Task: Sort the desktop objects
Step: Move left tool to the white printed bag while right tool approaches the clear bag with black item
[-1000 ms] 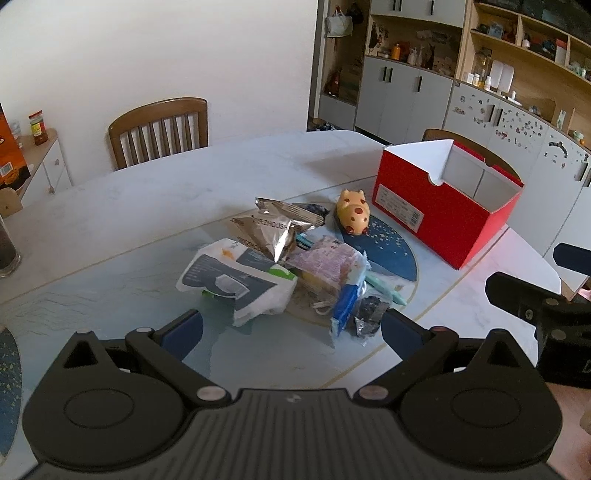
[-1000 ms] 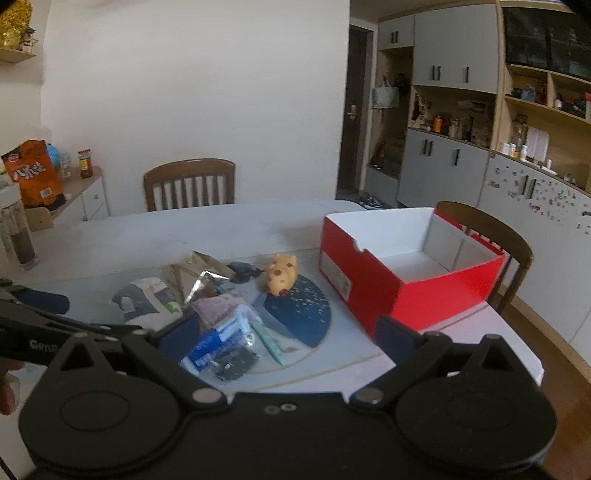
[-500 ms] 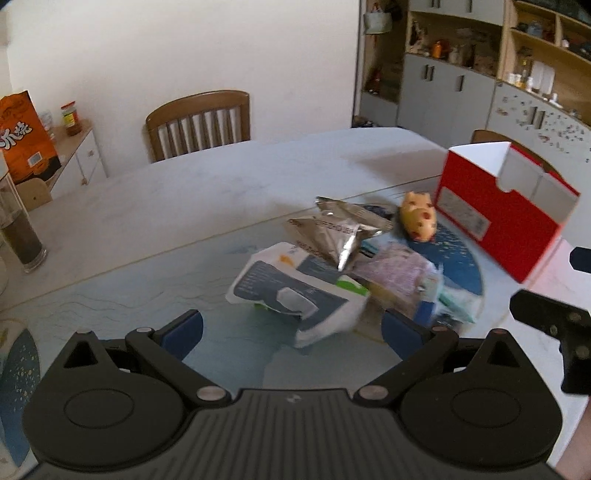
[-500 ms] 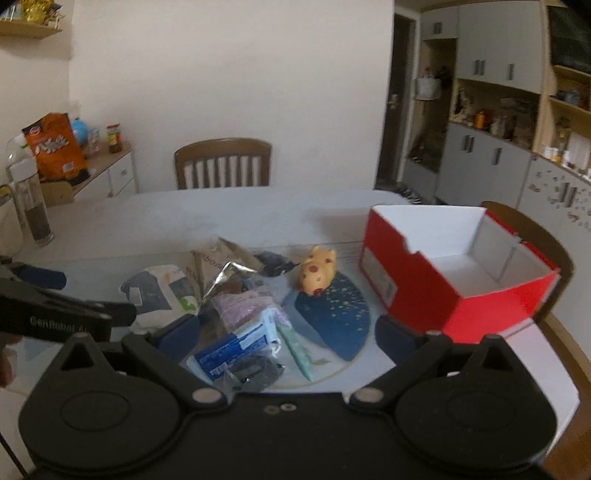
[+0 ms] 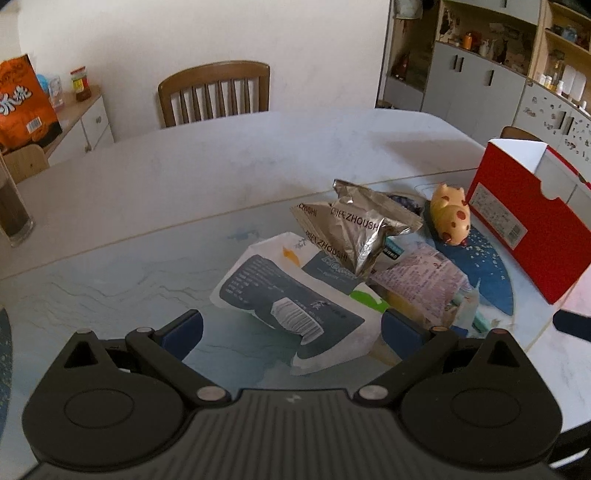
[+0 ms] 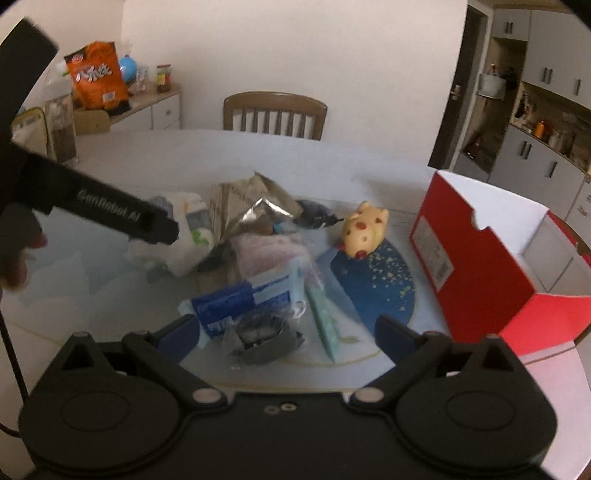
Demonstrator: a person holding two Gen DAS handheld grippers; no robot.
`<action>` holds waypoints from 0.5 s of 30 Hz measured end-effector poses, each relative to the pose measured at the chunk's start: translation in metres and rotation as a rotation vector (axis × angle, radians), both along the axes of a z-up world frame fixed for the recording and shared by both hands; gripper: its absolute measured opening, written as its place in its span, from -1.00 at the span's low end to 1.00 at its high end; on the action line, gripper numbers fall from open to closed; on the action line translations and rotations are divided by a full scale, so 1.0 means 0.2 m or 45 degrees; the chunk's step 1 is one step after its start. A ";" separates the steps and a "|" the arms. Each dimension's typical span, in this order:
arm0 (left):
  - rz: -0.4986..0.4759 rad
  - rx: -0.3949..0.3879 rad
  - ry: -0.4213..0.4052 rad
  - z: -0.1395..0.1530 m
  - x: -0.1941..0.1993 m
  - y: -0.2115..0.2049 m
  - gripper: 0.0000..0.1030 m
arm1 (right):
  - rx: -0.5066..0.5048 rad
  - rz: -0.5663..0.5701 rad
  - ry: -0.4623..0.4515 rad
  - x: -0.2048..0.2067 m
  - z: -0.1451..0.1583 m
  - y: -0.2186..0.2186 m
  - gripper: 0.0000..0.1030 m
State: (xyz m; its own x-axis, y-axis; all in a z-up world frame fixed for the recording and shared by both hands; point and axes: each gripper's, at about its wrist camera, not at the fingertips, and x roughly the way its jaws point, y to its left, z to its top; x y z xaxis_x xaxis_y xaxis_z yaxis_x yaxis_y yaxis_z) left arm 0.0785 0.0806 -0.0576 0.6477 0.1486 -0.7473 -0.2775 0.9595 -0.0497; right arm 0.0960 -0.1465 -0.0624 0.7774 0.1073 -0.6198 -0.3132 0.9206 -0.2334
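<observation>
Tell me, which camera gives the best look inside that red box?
The right wrist view: it looks down into the red box, showing its white walls and a divider. The left wrist view catches only the box's red side and part of the white rim at the edge.

White wall (image 5: 221, 33) straight ahead, wooden chair (image 5: 214, 94) tucked at the table (image 5: 184, 173), grey cabinets (image 5: 472, 96) off right, daylit.

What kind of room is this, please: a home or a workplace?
Most likely a home dining room: a large pale table with a wooden chair behind it, and cabinets with open shelves full of household bottles and jars.
</observation>
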 end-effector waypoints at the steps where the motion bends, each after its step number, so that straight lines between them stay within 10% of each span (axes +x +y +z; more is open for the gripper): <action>1: 0.006 -0.012 0.001 0.00 0.01 0.01 0.96 | -0.002 0.007 0.007 0.01 -0.01 0.00 0.96; 15: 0.072 -0.175 0.071 -0.07 0.11 0.10 0.58 | -0.052 0.098 0.049 0.10 -0.13 0.05 0.95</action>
State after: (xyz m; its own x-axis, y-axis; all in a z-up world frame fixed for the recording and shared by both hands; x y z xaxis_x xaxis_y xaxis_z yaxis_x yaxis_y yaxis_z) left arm 0.1010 0.0998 -0.0719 0.5979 0.0773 -0.7979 -0.3366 0.9275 -0.1623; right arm 0.1161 -0.1373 -0.0893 0.7431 0.1400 -0.6544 -0.3923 0.8833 -0.2565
